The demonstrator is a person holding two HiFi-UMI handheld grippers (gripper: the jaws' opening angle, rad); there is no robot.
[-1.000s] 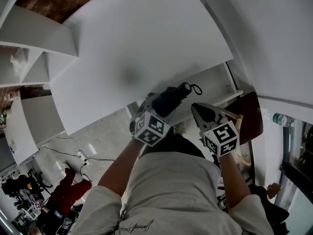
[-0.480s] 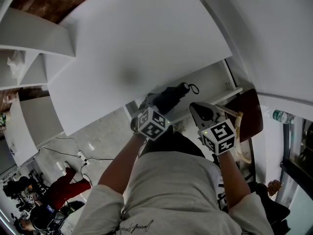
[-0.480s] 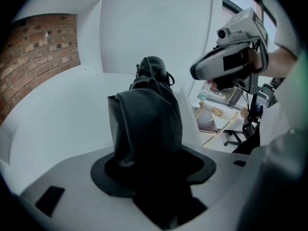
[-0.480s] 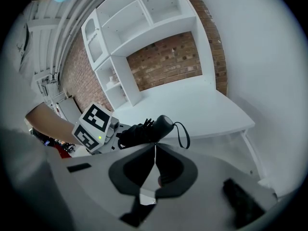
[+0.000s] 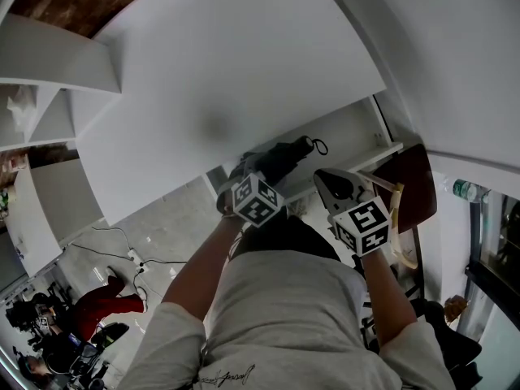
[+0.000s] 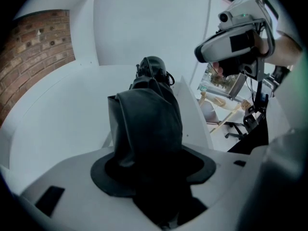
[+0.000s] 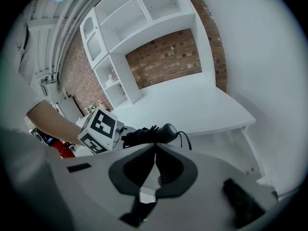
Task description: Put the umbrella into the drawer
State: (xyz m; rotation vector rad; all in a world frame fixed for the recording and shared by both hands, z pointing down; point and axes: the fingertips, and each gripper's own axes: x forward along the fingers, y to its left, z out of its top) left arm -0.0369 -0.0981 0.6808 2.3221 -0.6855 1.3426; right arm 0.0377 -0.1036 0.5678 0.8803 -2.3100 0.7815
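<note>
White shelves, brick wall, perhaps a chair

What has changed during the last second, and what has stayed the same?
The left claw, shut on the black umbrella, has shifted slightly up and right in the head view, closer to the edge of the white desk. Nothing was taken or let go. The right claw stays shut, empty and almost still beside it.

My left gripper clamps the folded black umbrella, its handle pointing to twelve o'clock; a brick wall sits at ten o'clock.
</note>
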